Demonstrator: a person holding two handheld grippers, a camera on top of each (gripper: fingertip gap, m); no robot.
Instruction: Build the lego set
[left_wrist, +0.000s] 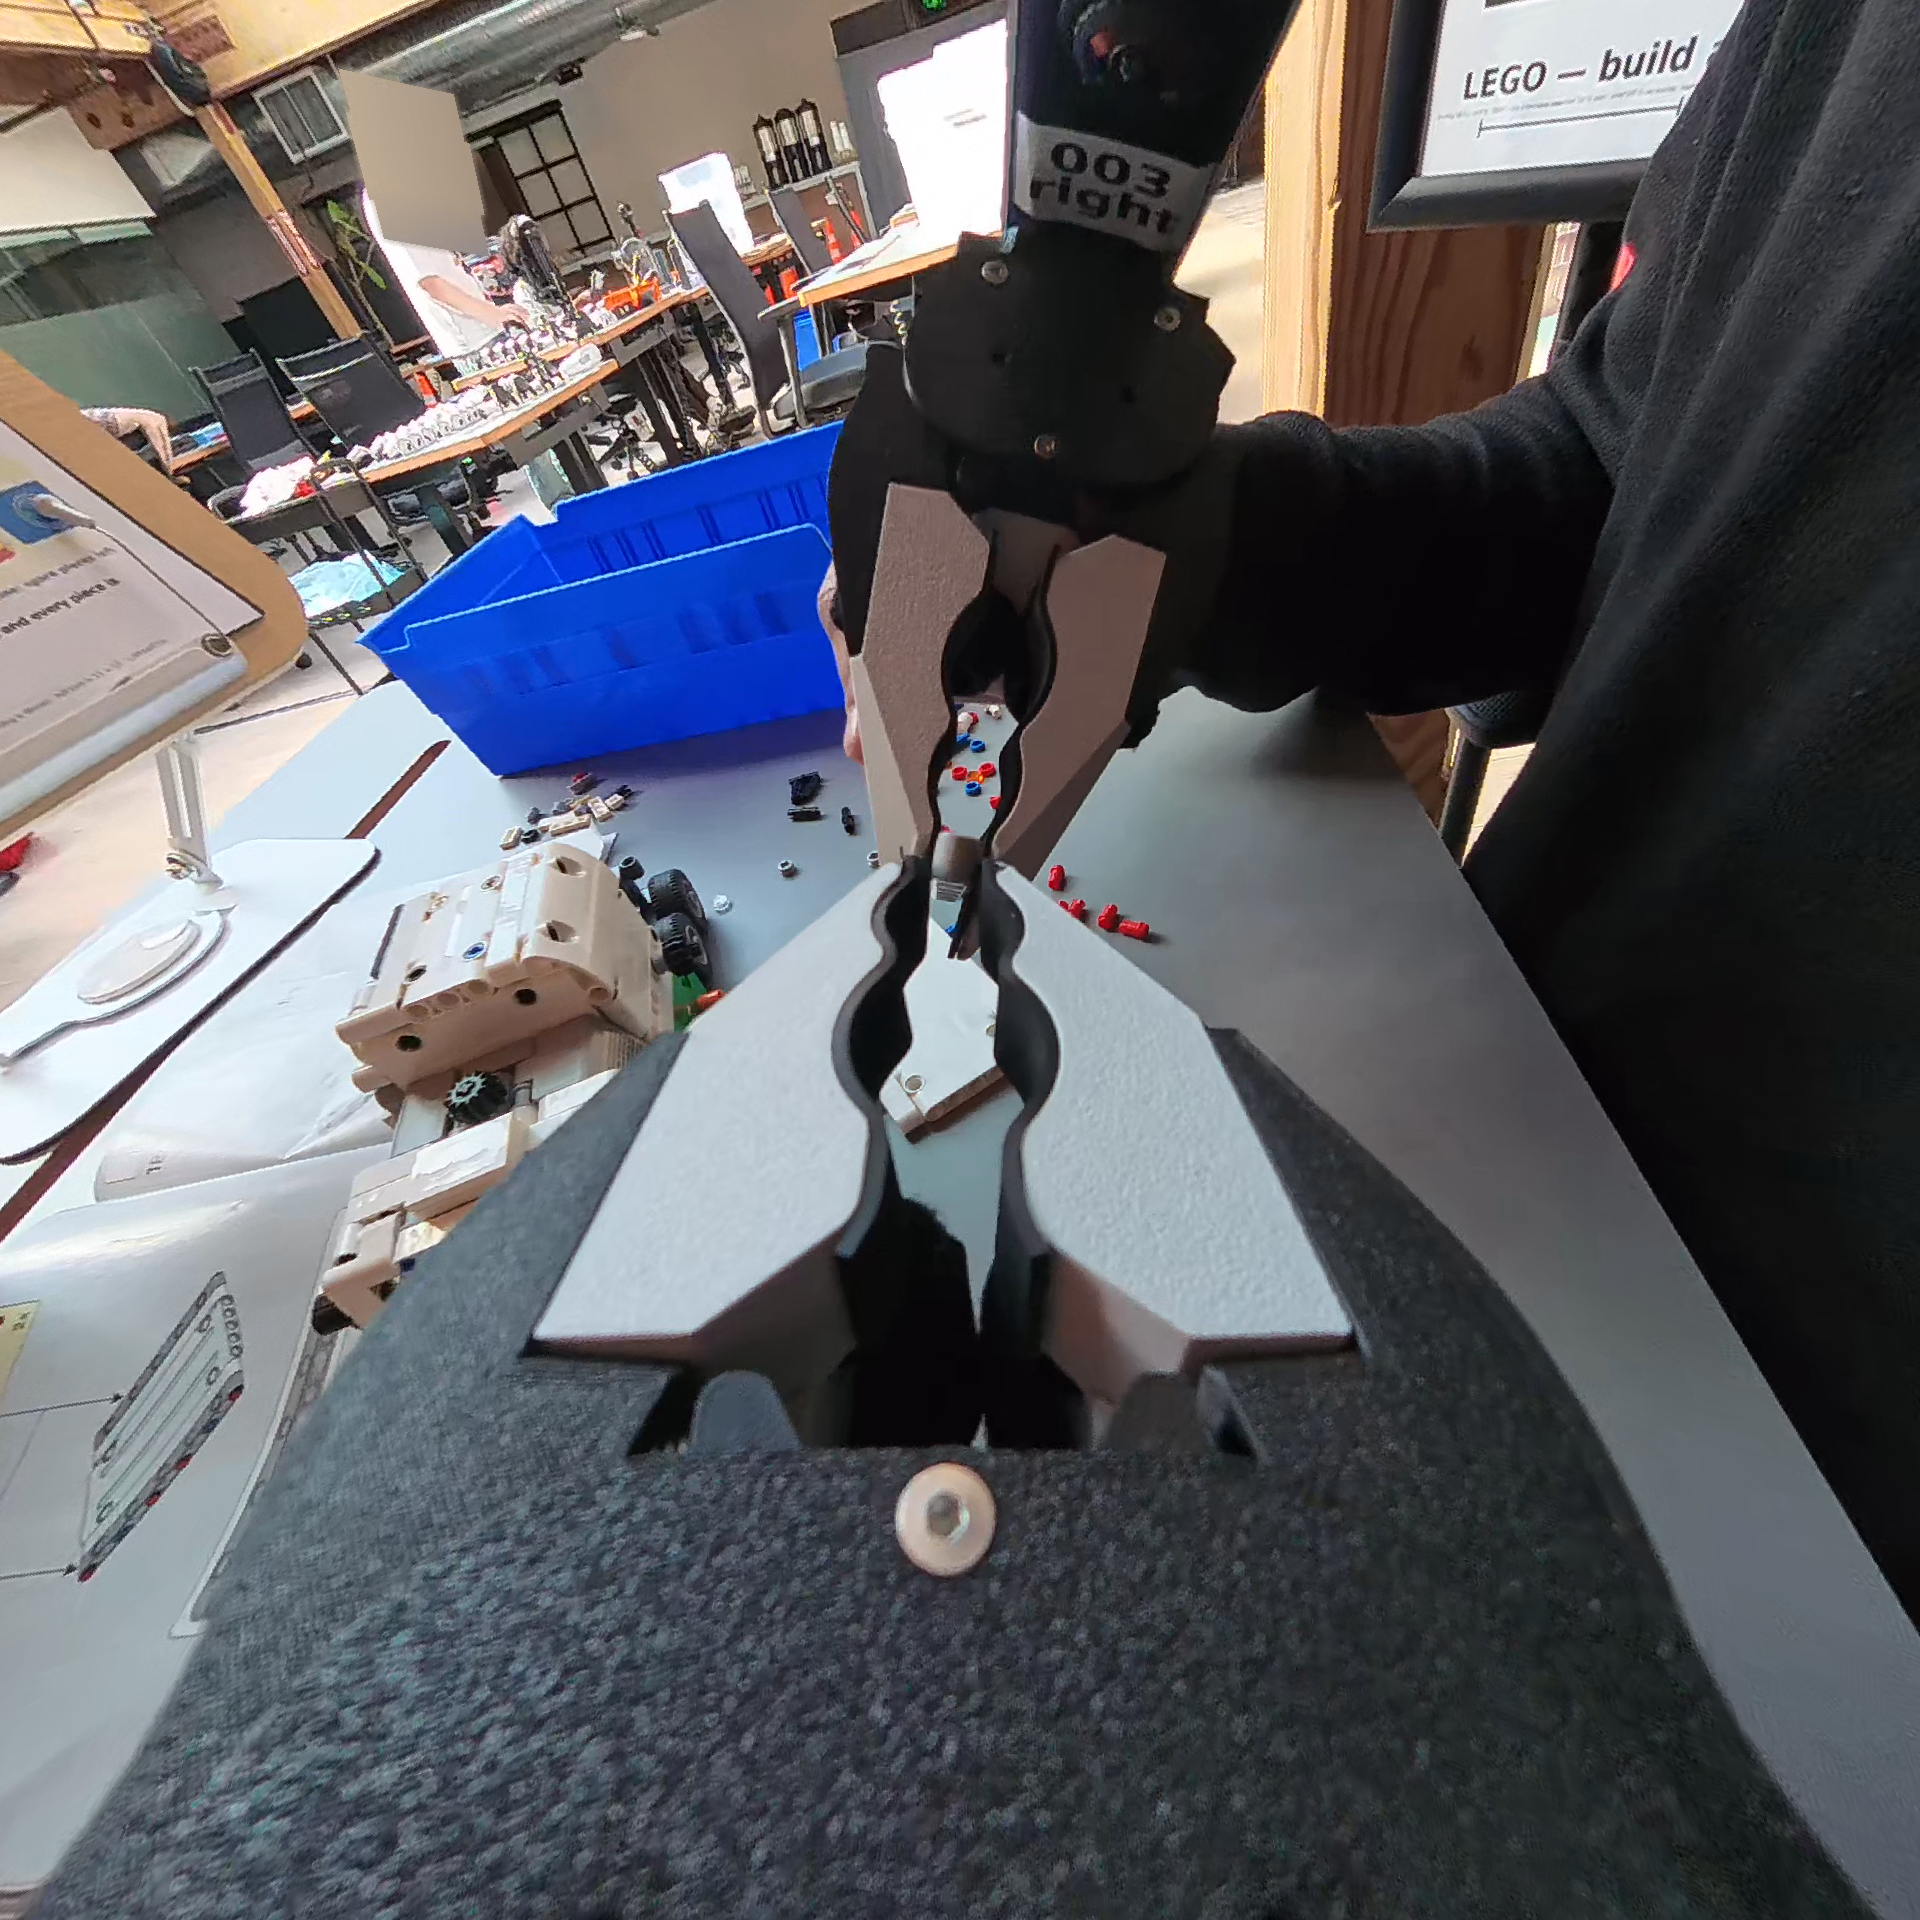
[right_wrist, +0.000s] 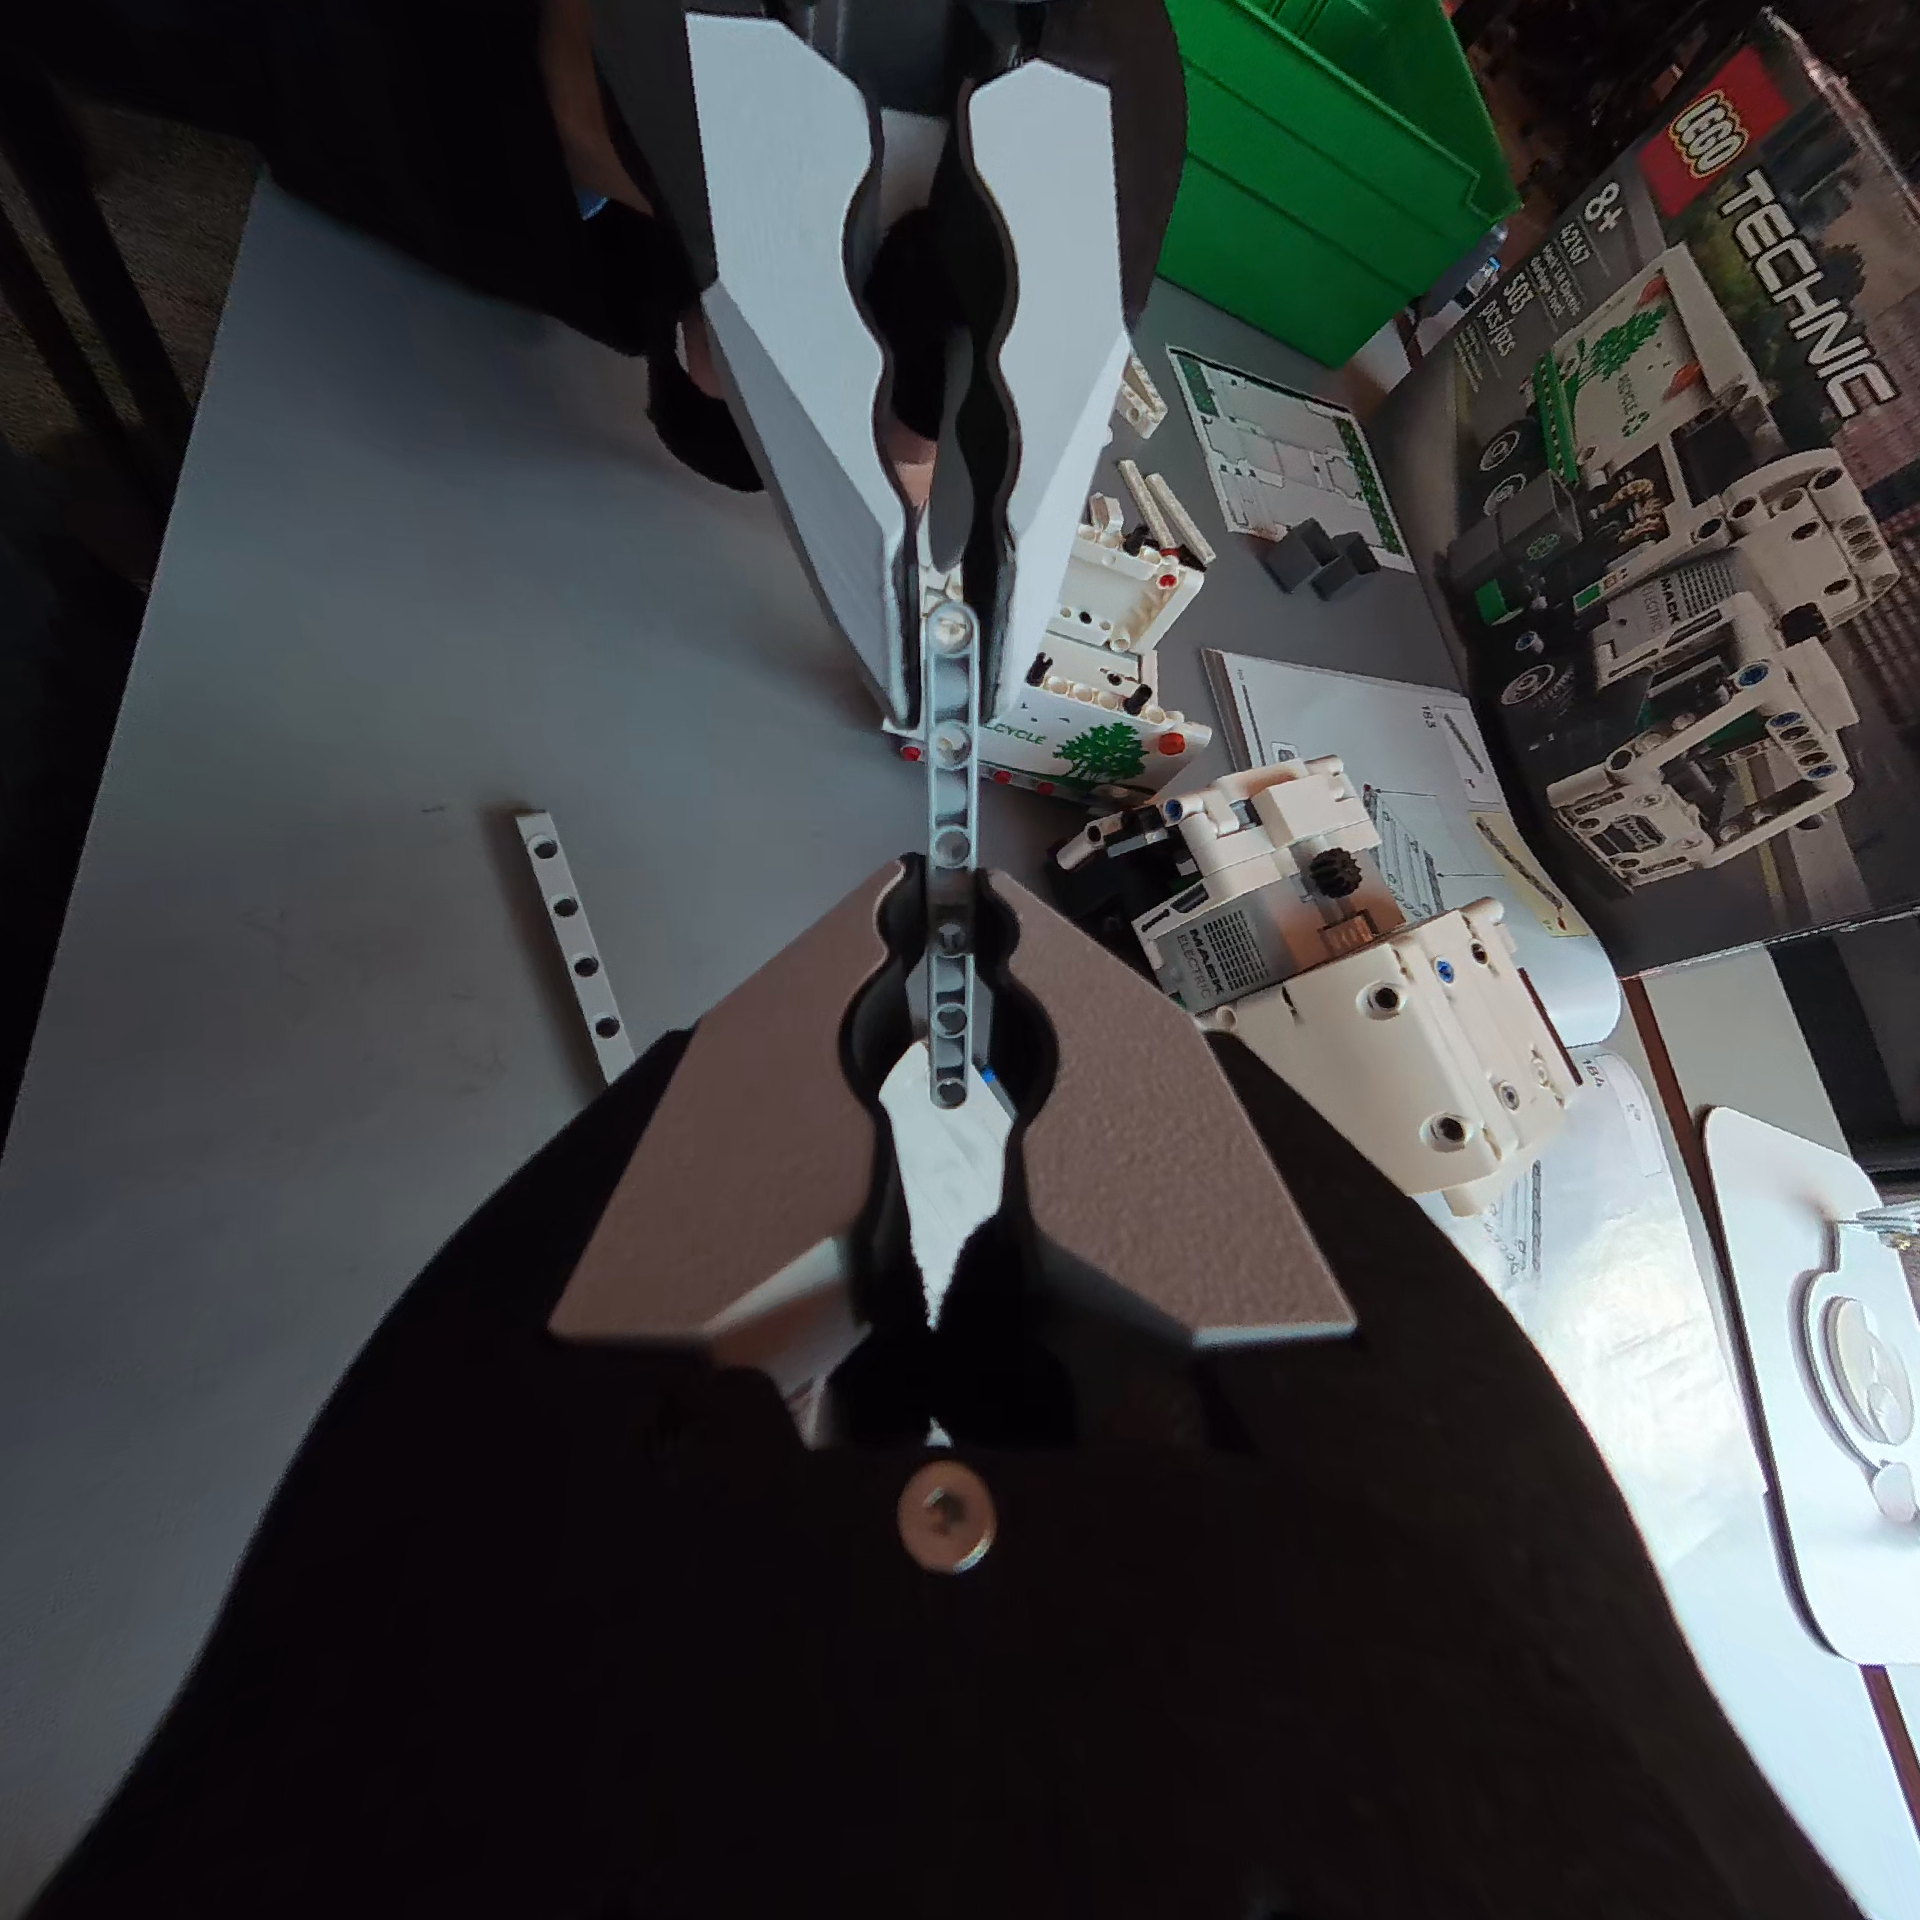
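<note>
1. Grey perforated beam (right_wrist: 951, 821) is held in the air between both tools, above the surface (right_wrist: 312, 727); each tool has one end, so the middle holes stay exposed for alignment or for a pin.
2. Right tool (right_wrist: 948, 894) is closed down onto the near end of the beam, which runs back between its pads; the grip looks firm, and judging by that it is there to steady the piece.
3. Left tool (right_wrist: 951, 592) comes in from the opposite side, nearly closed on the far end of the beam. In the left wrist view the left tool (left_wrist: 951, 883) meets the right tool (left_wrist: 956, 842) tip to tip around a small grey end piece, so exact contact there is hard to tell.
4. White truck cab (right_wrist: 1382, 997) lies on its side on the surface just right of the tools, within reach, probably where the beam goes next.
5. White panel section with a green tree sticker (right_wrist: 1081, 748) sits behind the beam, also on the surface.
6. Loose white beam (right_wrist: 571, 935) lies left of the tools, apart from them.
7. Red pins (left_wrist: 1112, 914) are scattered near a blue bin (left_wrist: 644, 634); a green bin (right_wrist: 1320, 156), set box (right_wrist: 1714, 468) and instruction pages (right_wrist: 1340, 727) sit at the surface's far side as stock and reference.
</note>
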